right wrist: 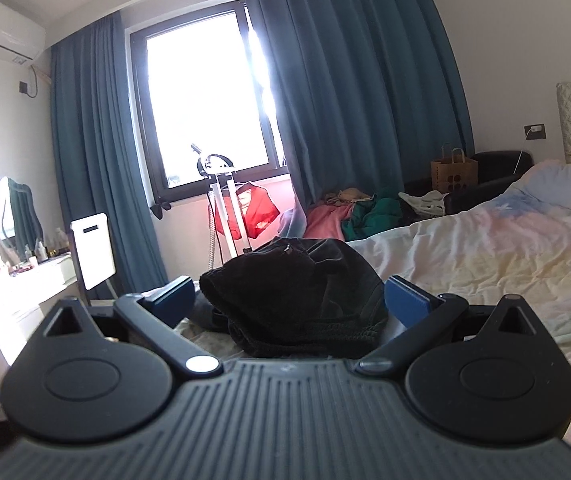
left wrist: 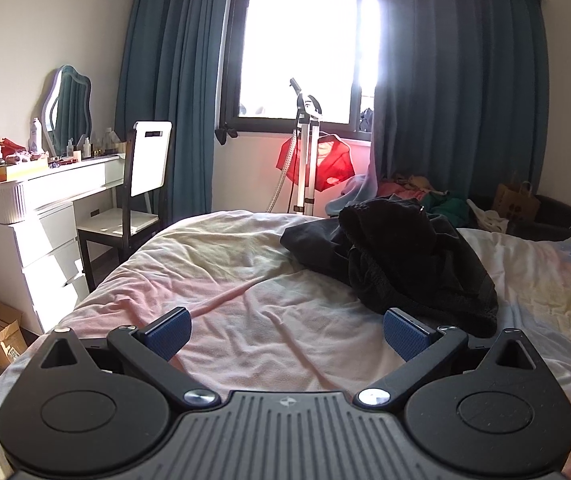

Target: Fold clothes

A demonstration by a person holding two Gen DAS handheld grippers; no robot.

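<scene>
The left gripper [left wrist: 285, 330] hovers low over the bed [left wrist: 245, 280], its blue-padded fingers [left wrist: 167, 334] spread wide with only wrinkled pastel sheet between them. A crumpled black garment [left wrist: 401, 258] lies in a heap on the sheet at about 2 o'clock from that gripper, its near hem just beside the right-hand pad but apart from it.

In the right wrist view, the right gripper [right wrist: 289, 300] is also released, fingers [right wrist: 407, 302] wide apart, with the same black garment [right wrist: 297, 296] bunched between and just beyond them at 12 o'clock; whether the pads touch the cloth cannot be told.

Beyond the bed, a garment steamer stand [left wrist: 305, 148] with a red garment [left wrist: 329, 168] stands under the window [left wrist: 301, 40] at 12 o'clock. A white vanity desk [left wrist: 41, 200] and a chair [left wrist: 133, 200] sit at 10 o'clock, and a pile of coloured clothes [right wrist: 349, 212] lies at 1 o'clock by the teal curtains [right wrist: 357, 80].
</scene>
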